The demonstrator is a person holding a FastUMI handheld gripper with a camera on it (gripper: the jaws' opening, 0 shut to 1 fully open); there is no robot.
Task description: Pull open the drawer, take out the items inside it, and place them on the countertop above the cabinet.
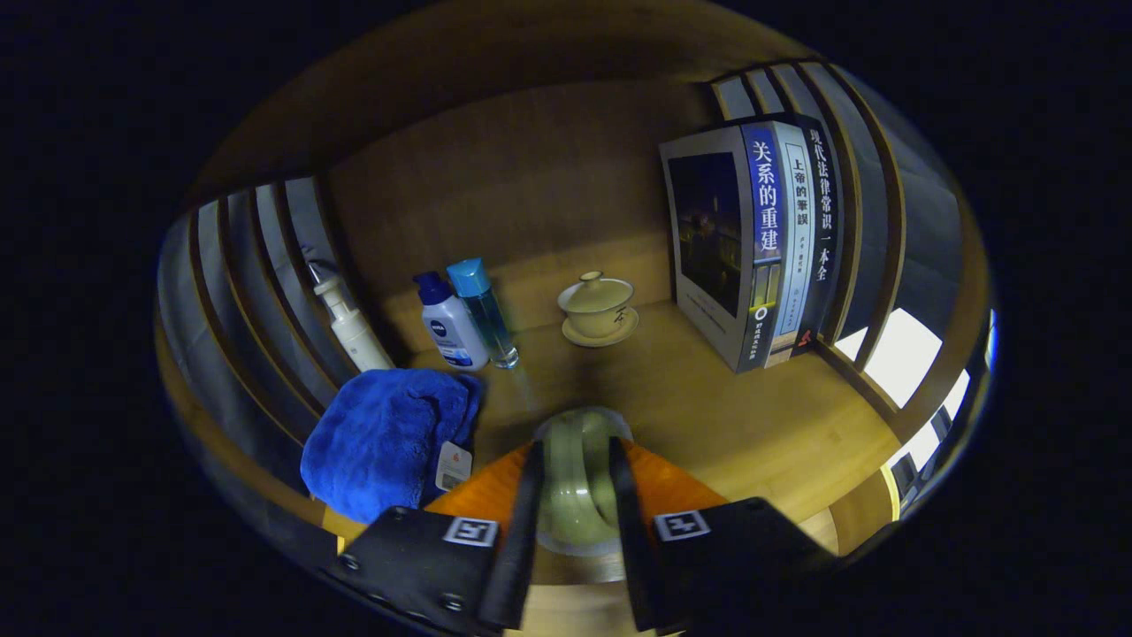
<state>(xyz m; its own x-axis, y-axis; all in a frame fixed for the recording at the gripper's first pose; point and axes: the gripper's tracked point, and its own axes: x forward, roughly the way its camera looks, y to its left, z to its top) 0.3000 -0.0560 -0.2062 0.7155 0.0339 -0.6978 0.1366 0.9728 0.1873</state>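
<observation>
Gripper view: the gripper (577, 495) grips a pale green glazed cup (579, 482), both fingers pressing its sides, held just above the front edge of the wooden countertop (707, 398). The cup is round, smooth and glossy, with a pale rim. Towards the left edge lies a fluffy blue towel (385, 438) with a small tag. Behind it stand a white pump bottle (352, 327), a white bottle with a dark blue cap (451, 323) and a clear blue bottle (482, 310). Near the back edge sits a cream lidded teacup (599, 305) on a saucer. Upright books (756, 243) stand at the right edge against wooden slats.
</observation>
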